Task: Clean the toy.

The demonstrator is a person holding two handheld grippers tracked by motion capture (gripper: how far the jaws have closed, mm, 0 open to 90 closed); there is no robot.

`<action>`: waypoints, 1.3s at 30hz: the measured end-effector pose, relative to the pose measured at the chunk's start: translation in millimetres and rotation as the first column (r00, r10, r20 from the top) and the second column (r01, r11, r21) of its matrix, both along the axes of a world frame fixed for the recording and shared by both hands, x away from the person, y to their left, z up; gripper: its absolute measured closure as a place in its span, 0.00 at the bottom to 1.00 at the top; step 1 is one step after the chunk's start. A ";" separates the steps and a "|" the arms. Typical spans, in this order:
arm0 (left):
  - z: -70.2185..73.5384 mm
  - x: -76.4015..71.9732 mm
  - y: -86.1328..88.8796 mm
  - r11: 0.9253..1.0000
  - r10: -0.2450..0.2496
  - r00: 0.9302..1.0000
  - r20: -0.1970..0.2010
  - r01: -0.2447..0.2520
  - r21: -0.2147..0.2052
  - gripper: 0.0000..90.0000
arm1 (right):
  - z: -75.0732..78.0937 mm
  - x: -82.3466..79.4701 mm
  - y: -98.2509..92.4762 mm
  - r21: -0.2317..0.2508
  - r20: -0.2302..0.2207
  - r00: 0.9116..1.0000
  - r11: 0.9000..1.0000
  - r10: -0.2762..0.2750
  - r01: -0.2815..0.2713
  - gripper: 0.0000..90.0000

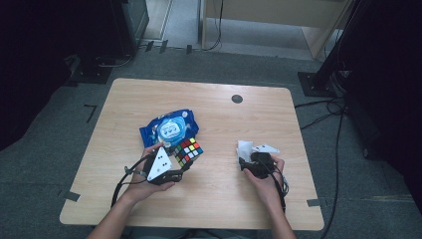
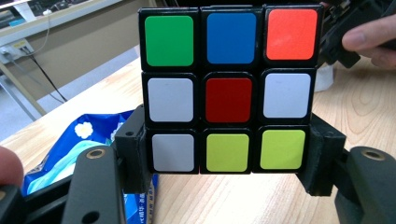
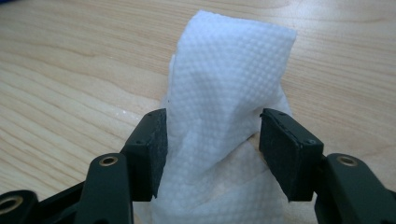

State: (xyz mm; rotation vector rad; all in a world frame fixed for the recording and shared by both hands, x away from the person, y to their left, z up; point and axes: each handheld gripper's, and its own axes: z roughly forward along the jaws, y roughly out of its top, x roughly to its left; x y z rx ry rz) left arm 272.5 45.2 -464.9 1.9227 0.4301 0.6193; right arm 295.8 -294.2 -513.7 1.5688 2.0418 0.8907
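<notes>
A scrambled colour cube [image 1: 188,151] is clamped by its lower row in my left gripper [image 1: 185,167], held just above the table left of centre. In the left gripper view the cube [image 2: 229,88] faces the camera, red centre square in the middle, both black pads against its sides. My right gripper [image 1: 247,162] sits low at the right, pointing at a crumpled white paper towel [image 1: 244,148]. In the right gripper view the towel [image 3: 224,79] stands up between the jaws of that gripper [image 3: 212,140]; one pad touches it, and a sliver of wood shows beside the other.
A blue snack bag [image 1: 169,128] lies on the wooden table [image 1: 224,199] just behind the cube, also seen at the lower left as the bag [image 2: 79,144]. A small dark round mark [image 1: 237,98] is near the far edge. Cables trail from both grippers.
</notes>
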 end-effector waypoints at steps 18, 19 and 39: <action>-5.8 -4.5 -10.5 0.999 -0.035 0.999 -0.008 0.035 0.023 0.38 | 65.7 -32.3 19.7 0.232 0.296 0.947 0.953 0.121 -0.194 0.99; -6.4 -5.0 -11.9 0.999 -0.038 0.999 -0.009 0.038 0.022 0.38 | 73.5 -37.2 26.6 0.240 0.325 0.935 0.943 0.144 -0.229 0.99; -6.2 -17.7 -24.8 0.994 -0.105 0.994 0.005 0.105 0.016 0.38 | 86.4 -56.4 79.1 0.249 0.394 0.875 0.884 0.281 -0.396 0.98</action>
